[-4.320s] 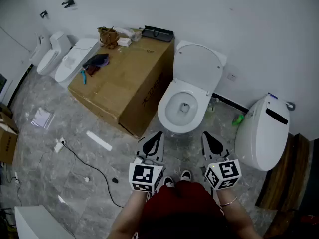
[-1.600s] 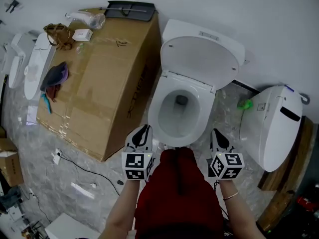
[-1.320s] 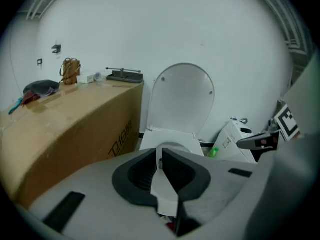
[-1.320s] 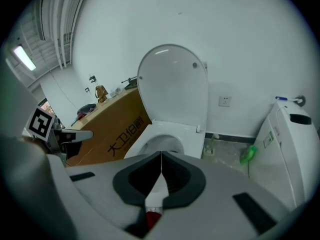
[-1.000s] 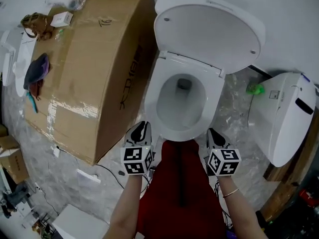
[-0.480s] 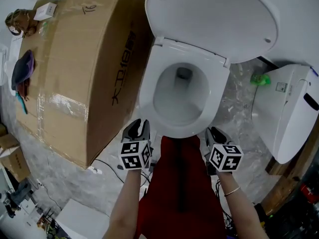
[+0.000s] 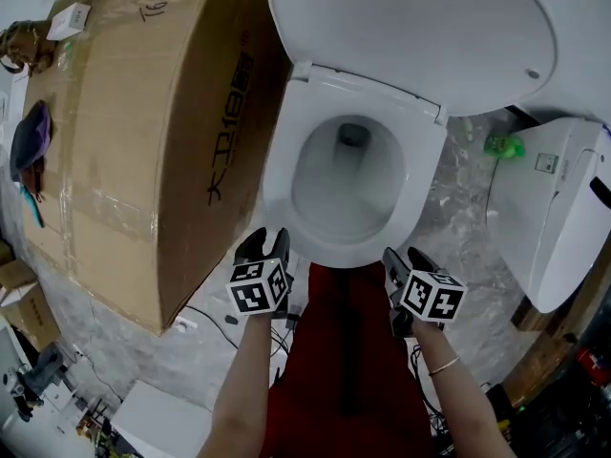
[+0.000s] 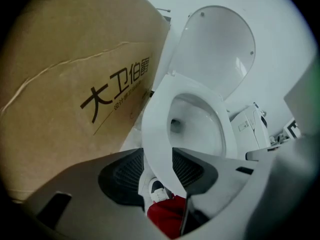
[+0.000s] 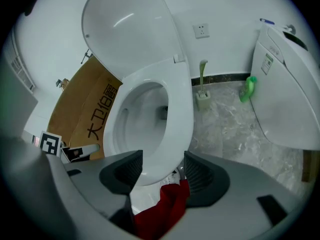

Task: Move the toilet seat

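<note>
Since half a second ago, both of your grippers have edged up to the front of the bowl and their jaws have spread. Your left gripper (image 8: 157,160) is opening, jaws released, with the left front rim of the toilet seat (image 8: 156,134) running between them. Your right gripper (image 9: 161,168) is opening too, unclamped, astride the seat's right front edge. The seat lies flat on the bowl, its lid (image 7: 410,27) raised behind, and a cardboard box (image 7: 124,132) stands just beside it on your left.
</note>
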